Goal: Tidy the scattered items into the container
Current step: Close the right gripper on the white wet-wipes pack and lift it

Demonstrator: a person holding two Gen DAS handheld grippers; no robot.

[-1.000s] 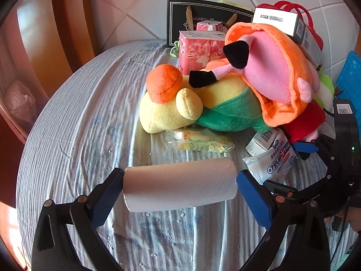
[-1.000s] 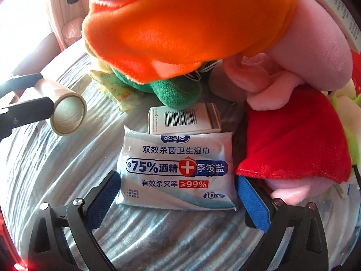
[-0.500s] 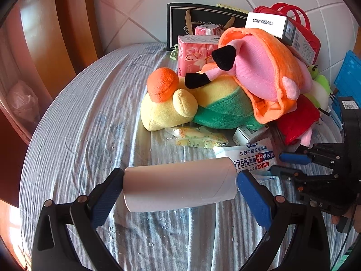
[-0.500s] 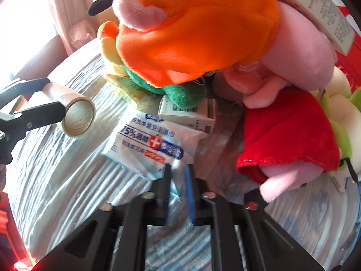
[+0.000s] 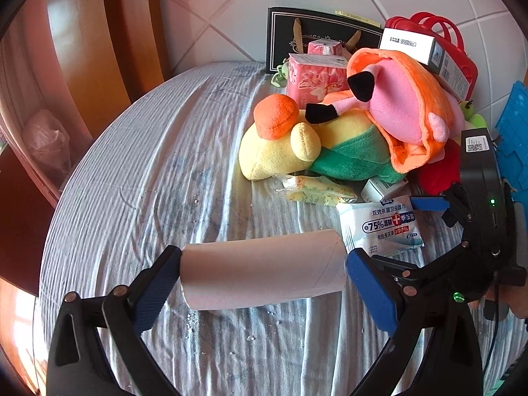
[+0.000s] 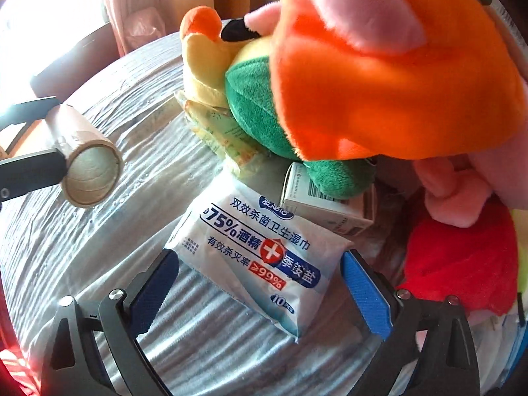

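**A:** Where does the tidy stand? The left tongs (image 5: 264, 272) are clamped end to end on the pale cardboard tube (image 5: 262, 272), which is lifted clear of the worktop draped in a grey-white crinkled cloth (image 5: 138, 178).

**B:** The tube is picked but not stowed. The right tongs (image 6: 260, 288) have just been opening — their jaws now stand spread wide on either side of the white-and-blue soft pack of alcohol wipes (image 6: 260, 254), with the pads not pressing on it. The pack lies flat on the cloth, at about three o'clock from the tube in the left wrist view.

**A:** So the step in hand looks like a second try at the pack?

**B:** Probably. Its far corner rests against a small white carton with a barcode (image 6: 326, 204), which is tucked under the yellow, green and orange plush toy (image 5: 313, 151) at twelve o'clock. The next move calls for lowering the open jaws squarely over the pack's short sides and closing on them — a slippery film pack could buckle or slide out.

**A:** And the container?

**B:** Hard to say. A blue slotted plastic crate edge (image 5: 514, 138) shows at two o'clock and a red handled case (image 5: 462, 62) at one o'clock; which one is meant cannot be told.
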